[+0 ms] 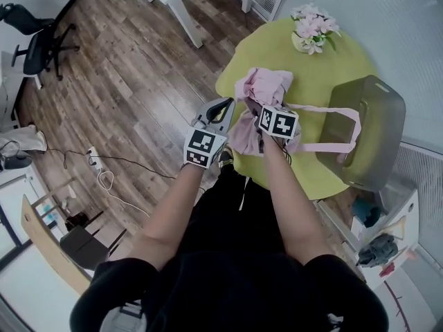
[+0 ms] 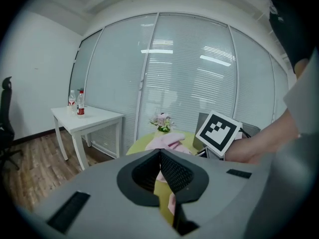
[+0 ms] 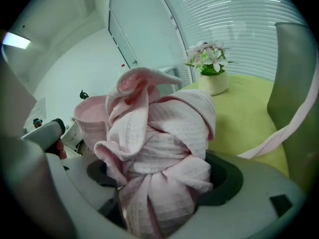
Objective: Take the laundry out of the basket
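Note:
A bunched pink waffle-weave garment [image 1: 259, 92] lies at the near edge of the round yellow-green table [image 1: 325, 61]. My right gripper [image 1: 263, 109] is shut on it, and in the right gripper view the bundle [image 3: 159, 148] fills the wide space between the jaws of that gripper [image 3: 159, 183]. My left gripper [image 1: 228, 104] is beside it at the garment's left edge. Its jaws [image 2: 160, 154] meet at the tips with no cloth showing between them. The olive-green basket [image 1: 367, 130] stands at the table's right, with a pink strap [image 1: 325, 146] trailing toward the garment.
A pot of pink flowers [image 1: 313, 30] stands at the table's far side. A white table [image 2: 87, 116] with bottles [image 2: 79, 102] stands beyond. An office chair [image 1: 38, 37] and cables [image 1: 97, 161] are on the wood floor to the left. A low shelf [image 1: 377, 234] stands at the right.

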Available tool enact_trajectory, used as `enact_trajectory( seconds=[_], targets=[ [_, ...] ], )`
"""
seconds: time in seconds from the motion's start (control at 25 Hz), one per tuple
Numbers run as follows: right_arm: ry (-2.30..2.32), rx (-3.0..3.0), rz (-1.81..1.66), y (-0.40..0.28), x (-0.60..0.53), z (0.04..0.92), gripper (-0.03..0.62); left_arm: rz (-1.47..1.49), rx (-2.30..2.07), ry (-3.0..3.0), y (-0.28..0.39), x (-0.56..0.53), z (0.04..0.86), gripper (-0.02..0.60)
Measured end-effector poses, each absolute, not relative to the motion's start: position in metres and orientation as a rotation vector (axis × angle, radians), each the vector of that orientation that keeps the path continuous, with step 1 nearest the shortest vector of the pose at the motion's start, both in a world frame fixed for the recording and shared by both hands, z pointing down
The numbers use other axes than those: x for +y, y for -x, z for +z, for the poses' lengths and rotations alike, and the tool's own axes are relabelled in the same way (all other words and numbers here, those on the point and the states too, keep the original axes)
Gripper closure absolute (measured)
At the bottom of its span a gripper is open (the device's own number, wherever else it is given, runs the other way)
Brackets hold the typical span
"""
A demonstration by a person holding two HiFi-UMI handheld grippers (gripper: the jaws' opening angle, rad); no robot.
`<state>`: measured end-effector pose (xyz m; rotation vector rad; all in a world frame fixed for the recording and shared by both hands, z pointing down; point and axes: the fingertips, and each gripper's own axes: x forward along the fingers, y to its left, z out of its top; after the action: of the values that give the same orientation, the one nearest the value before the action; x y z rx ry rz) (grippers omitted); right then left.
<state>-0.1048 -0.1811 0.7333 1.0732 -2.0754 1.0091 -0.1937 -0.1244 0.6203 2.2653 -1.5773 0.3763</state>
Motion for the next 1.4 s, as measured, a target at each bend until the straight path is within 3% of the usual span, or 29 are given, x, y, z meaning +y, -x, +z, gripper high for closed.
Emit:
enact_trajectory(
  seconds=[0.6, 1.08, 1.4],
  targets=[
    [-1.054, -2.040, 0.927, 0.106, -0.194, 0.758, 0.138, 0.389, -1.553, -2.215, 0.195, -0.129, 0.647, 0.571],
    [-1.051, -2.195, 0.861, 0.087, -0.183, 0.679, 0.138, 0.348, -1.548, -2.277, 0.184, -0.121, 0.612, 0.571],
    [-0.977, -2.526, 0.737, 0.085, -0.152, 0.582, 0.140, 0.278, -1.529, -2.407, 0.169, -0.100, 0.547, 0.571]
  ],
)
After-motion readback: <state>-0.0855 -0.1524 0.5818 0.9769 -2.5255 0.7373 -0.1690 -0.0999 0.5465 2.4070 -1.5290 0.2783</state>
